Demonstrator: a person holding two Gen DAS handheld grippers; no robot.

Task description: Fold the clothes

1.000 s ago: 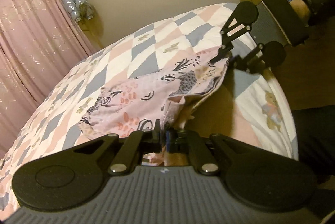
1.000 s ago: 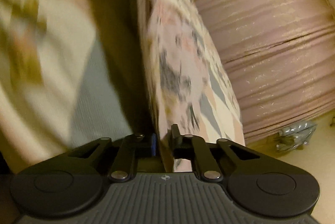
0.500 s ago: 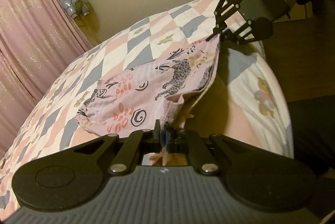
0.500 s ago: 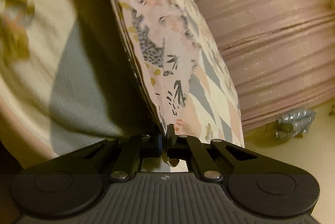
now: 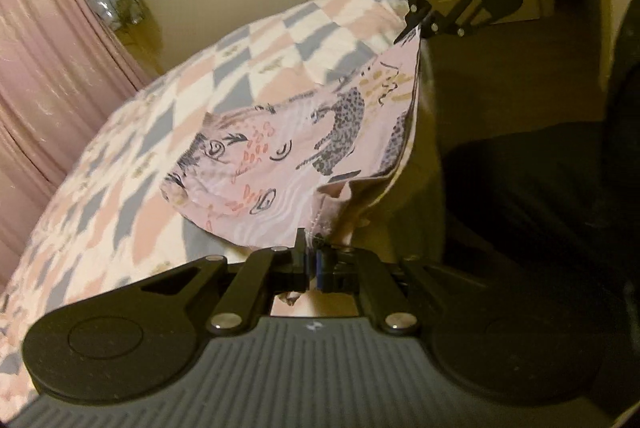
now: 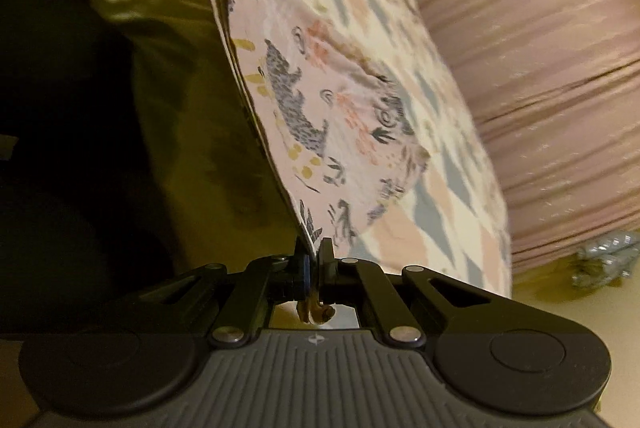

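Left wrist view: right gripper (image 5: pixel 414 27) pinching garment (image 5: pixel 288 155) corner.

left gripper (image 5: pixel 311 255): fingers pinched closed | right gripper (image 6: pixel 313 255): fingers pinched closed, raised opposite

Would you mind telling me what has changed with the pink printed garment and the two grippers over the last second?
The pink printed garment has been lifted and stretched flatter above the checked quilt, the right gripper rising with its corner. Nothing was released: the left gripper and the right gripper both stay shut on the garment's edge.
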